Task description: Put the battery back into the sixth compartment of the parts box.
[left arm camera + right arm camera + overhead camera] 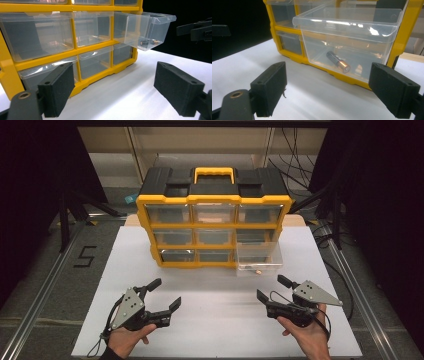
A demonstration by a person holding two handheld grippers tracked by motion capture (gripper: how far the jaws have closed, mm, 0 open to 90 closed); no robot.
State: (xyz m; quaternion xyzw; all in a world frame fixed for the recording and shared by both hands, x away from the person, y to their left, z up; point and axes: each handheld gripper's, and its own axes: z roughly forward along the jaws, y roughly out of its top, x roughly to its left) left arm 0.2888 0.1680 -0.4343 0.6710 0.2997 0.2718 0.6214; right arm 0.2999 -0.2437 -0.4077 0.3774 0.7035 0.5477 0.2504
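From above, both my grippers, left [159, 294] and right [272, 289], hover spread open and empty. Left gripper view: the drawer [150, 30] juts out. Right gripper view: the battery [338, 61] inside could roll if I shove hard.

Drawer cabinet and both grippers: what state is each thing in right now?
Drawer cabinet: upright on the table, handle on top.
Pulled-out drawer: open, in the right column, sticking out toward the person.
Battery: lying on its side inside the open drawer.
Other drawers: closed.
Left gripper: open, holding nothing.
Right gripper: open, holding nothing.
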